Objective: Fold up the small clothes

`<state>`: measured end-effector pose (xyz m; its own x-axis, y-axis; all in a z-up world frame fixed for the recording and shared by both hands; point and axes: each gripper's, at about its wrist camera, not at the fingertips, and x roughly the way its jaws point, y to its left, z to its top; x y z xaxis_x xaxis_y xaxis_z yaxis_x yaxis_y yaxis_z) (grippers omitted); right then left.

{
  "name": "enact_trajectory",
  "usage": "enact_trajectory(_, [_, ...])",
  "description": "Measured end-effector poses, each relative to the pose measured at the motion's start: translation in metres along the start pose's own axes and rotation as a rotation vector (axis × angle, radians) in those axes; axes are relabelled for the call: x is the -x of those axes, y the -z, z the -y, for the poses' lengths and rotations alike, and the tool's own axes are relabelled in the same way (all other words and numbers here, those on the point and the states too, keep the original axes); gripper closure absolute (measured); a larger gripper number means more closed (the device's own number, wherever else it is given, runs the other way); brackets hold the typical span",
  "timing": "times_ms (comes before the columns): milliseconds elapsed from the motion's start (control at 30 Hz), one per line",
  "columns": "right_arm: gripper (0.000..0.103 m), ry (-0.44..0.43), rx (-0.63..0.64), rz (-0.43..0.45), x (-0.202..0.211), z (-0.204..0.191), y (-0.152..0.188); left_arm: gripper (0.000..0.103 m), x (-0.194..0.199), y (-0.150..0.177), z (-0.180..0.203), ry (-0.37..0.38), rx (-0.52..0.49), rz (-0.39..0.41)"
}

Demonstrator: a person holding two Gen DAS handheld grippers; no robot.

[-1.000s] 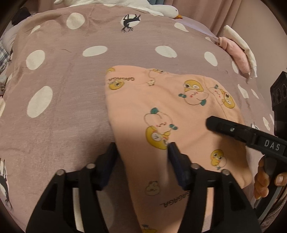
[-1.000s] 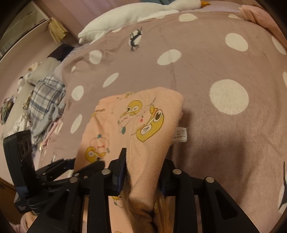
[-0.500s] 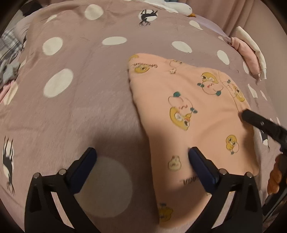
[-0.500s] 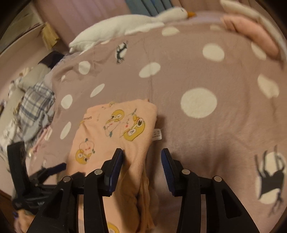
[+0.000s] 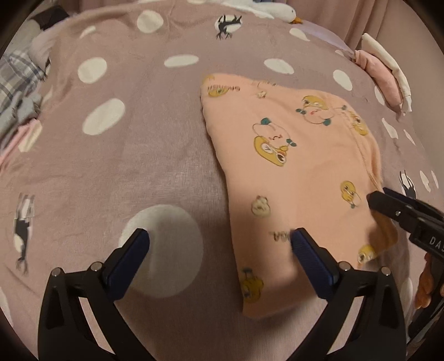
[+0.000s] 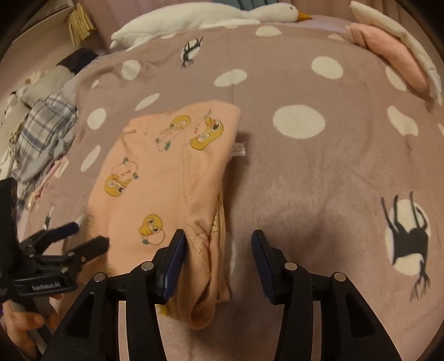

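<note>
A peach garment (image 5: 291, 166) with cartoon prints lies folded flat on the mauve polka-dot blanket (image 5: 125, 166). My left gripper (image 5: 220, 244) stands wide open at its near left edge, the right fingertip (image 5: 301, 241) over the cloth and the left one over a white dot; nothing is gripped. In the right wrist view the garment (image 6: 166, 180) lies left of centre, and its bunched near-right edge sits between the opening jaws of my right gripper (image 6: 218, 241), beside the left pad; they do not pinch it. The left gripper (image 6: 88, 234) shows at the far left.
A white goose plush (image 6: 222, 16) lies at the blanket's far edge. Folded pink and white clothes (image 6: 388, 47) are stacked at the far right. A heap of plaid and other clothes (image 6: 41, 130) sits at the left. A hand (image 6: 22, 330) holds the left gripper.
Both grippers have let go of the garment and opened, the left one to full width. Both drew back toward me, the left also sideways. The garment now lies flat.
</note>
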<state>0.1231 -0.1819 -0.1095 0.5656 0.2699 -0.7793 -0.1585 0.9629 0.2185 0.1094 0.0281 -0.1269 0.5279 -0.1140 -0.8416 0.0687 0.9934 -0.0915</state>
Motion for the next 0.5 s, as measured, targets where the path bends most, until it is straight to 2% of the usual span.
enact_trajectory(133, [0.055, 0.003, 0.026, 0.031, 0.025, -0.013, 0.007, 0.0, 0.029, 0.008, 0.006, 0.018, -0.007, 0.055])
enact_trajectory(200, [0.049, 0.006, 0.031, 0.052, 0.037, -0.019, 0.009, 0.0, 0.042, 0.011, 0.008, 0.021, 0.007, 0.067])
enact_trajectory(367, [0.021, 0.022, 0.043, 0.128, 0.073, -0.031, 0.013, 0.0, 0.075, 0.019, 0.019, -0.018, 0.026, 0.091])
enact_trajectory(500, [0.005, 0.046, 0.065, 0.16, 0.098, -0.041, 0.018, 0.0, 0.099, 0.025, 0.026, -0.037, 0.023, 0.121])
